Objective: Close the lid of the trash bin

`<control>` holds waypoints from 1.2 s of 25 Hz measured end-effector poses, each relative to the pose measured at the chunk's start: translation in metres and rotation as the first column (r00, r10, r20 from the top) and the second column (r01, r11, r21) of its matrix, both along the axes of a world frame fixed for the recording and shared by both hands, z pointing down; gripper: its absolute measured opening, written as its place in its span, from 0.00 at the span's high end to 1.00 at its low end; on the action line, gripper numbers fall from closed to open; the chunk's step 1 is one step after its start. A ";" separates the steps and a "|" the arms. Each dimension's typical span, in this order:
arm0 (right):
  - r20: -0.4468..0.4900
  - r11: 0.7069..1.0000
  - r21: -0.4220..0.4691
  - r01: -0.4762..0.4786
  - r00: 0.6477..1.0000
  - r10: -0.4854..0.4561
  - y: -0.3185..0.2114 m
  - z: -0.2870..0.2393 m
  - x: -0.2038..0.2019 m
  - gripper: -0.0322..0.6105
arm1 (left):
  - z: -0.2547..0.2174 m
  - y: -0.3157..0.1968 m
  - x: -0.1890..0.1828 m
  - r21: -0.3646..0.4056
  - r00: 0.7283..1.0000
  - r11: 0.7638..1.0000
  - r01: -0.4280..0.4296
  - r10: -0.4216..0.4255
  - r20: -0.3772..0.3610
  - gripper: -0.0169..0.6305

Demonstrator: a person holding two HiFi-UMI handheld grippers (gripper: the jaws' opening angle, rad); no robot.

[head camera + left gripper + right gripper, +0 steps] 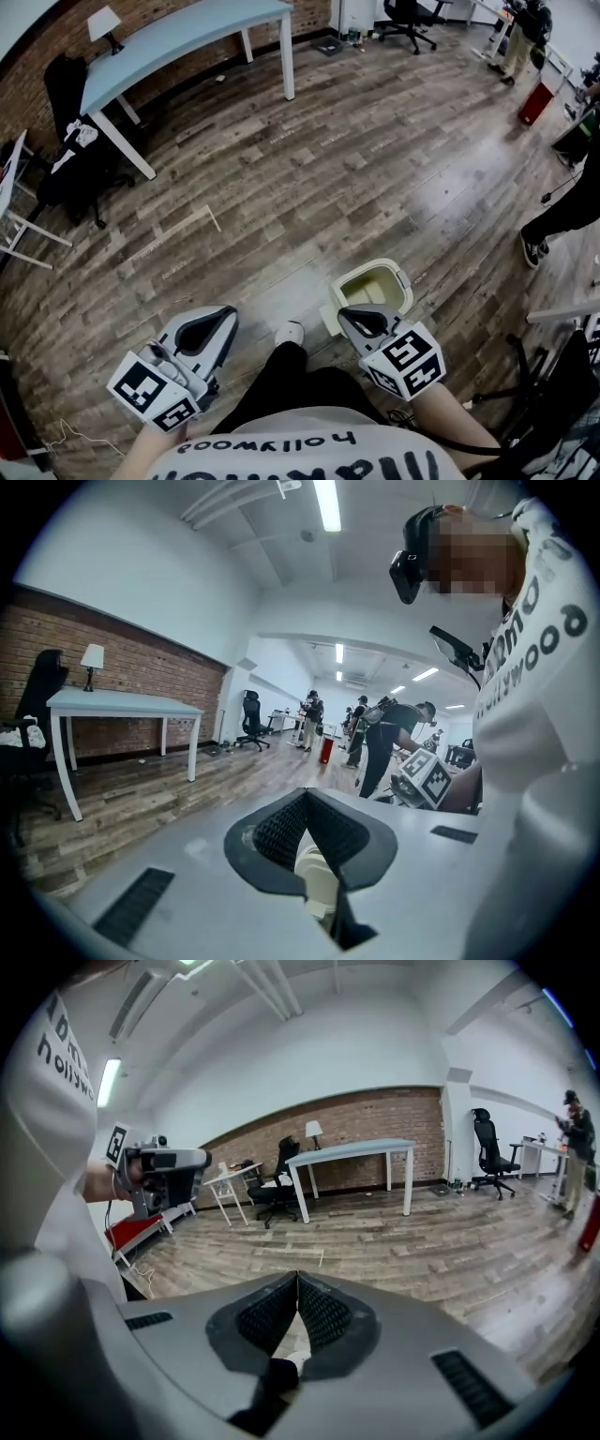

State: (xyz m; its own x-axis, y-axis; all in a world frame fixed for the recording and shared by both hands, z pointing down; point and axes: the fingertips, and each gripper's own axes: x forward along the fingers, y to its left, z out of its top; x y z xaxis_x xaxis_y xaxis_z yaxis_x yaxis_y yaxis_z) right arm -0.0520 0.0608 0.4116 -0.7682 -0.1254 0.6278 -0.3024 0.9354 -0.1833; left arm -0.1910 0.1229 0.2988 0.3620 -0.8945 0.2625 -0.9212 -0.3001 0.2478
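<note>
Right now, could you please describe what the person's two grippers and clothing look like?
The left gripper and right gripper are pale grey shells with black ribbed pads. Each carries a white cube of black square markers. Clothing: a white T-shirt with black lettering and dark trousers.

I am recording a person who is wearing a white T-shirt (pixel 309 452) with black lettering, dark trousers (pixel 281 380) and a white shoe (pixel 292 332). The left gripper (pixel 223 317) and right gripper (pixel 345 314) are showing pale grey shells, ribbed black pads (pixel 281 829) and black-and-white marker cubes (pixel 405 358). A black headset (pixel 410 560) is sitting on the head.
</note>
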 end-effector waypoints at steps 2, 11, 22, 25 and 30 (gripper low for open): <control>-0.038 1.000 -0.004 0.022 0.999 -0.022 0.002 0.016 -0.004 0.94 | 0.003 0.001 -0.006 -0.008 1.000 1.000 0.011 -0.011 0.002 0.96; -0.232 0.985 0.009 0.170 0.959 -0.164 0.018 0.079 -0.016 0.94 | 0.010 0.000 -0.020 -0.035 1.000 0.999 0.028 -0.028 0.003 0.96; -0.303 0.988 -0.102 0.115 0.942 -0.141 0.018 0.122 -0.008 0.94 | 0.017 -0.012 -0.039 -0.056 1.000 0.998 0.027 -0.027 0.001 0.96; -0.325 0.988 -0.122 0.091 0.937 -0.127 0.015 0.132 -0.005 0.93 | 0.020 -0.019 -0.043 -0.060 1.000 0.998 0.015 -0.016 -0.001 0.96; -0.365 0.988 -0.147 0.042 0.926 -0.094 0.008 0.146 0.002 0.94 | 0.022 -0.035 -0.050 -0.064 1.000 0.998 -0.018 0.017 -0.004 0.96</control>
